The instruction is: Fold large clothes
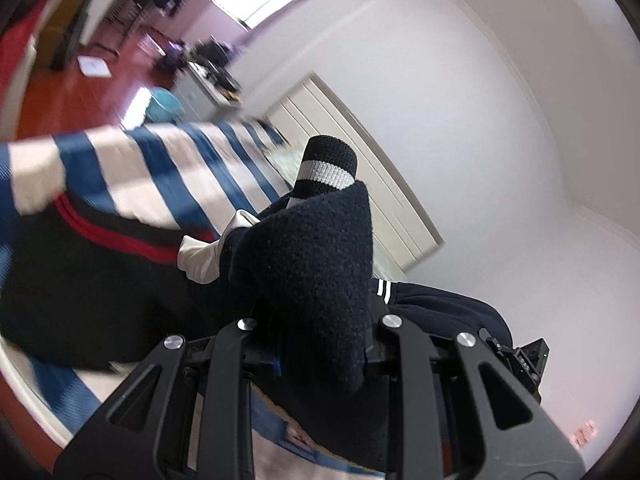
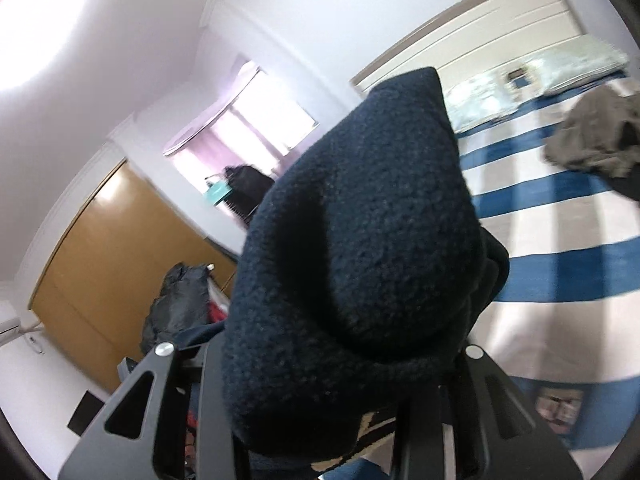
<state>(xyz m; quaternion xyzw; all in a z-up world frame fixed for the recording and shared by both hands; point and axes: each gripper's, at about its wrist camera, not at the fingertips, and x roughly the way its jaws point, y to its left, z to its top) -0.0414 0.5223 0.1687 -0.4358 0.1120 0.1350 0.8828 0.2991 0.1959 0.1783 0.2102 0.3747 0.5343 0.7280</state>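
Note:
A dark navy fleece garment with a black-and-white ribbed cuff bulges up out of my left gripper, which is shut on it; the fingertips are hidden under the cloth. In the right wrist view the same navy fleece fills the middle and covers my right gripper, which is shut on it and holds it lifted above the bed. A white-gloved hand shows beside the fleece in the left wrist view.
A blue-and-white striped bedspread lies below. A black garment with red stripes lies on it. A grey-brown garment sits at the bed's far right. A cream headboard, a wooden wardrobe and red floor surround the bed.

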